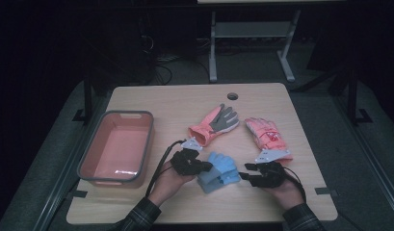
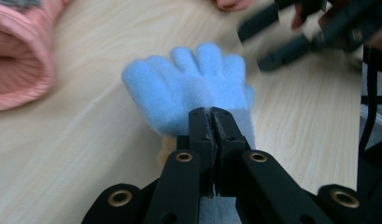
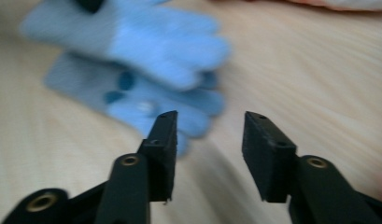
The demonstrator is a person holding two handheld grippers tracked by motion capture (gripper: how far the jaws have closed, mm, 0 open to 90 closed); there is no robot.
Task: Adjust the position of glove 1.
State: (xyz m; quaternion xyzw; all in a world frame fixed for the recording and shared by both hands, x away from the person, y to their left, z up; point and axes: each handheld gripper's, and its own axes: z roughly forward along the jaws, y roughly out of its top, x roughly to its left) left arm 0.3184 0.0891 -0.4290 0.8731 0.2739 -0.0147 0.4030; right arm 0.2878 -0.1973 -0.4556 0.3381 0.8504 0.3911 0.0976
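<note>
Left gripper (image 1: 207, 166) near the front edge of the surface (image 1: 262, 103), jaws clamped on the cuff of the upper light-blue knit glove (image 1: 222, 162); in the left gripper view, jaws pressed together on the cuff fabric, glove (image 2: 188, 88) fingers spread away from the camera. Second light-blue glove (image 1: 215, 182) underneath the first, partly covered, fingers offset toward the person; in the right gripper view, lower glove (image 3: 156, 109) blurred beneath the upper one (image 3: 146, 39). Right gripper (image 1: 243, 173) just beside the glove pair on the right, jaws parted at a moderate gap, nothing between them, bare wood visible through the gap (image 3: 209, 140). Both gloves flat on the surface between the two grippers. Farther back, centre: pink glove with grey palm (image 1: 215, 124), fingers pointing away. To its right, well apart from the blue pair: pink ski glove with white print (image 1: 266, 134). At the left side of the surface: pink rectangular tub with grey rim (image 1: 145, 144), open side up.
</note>
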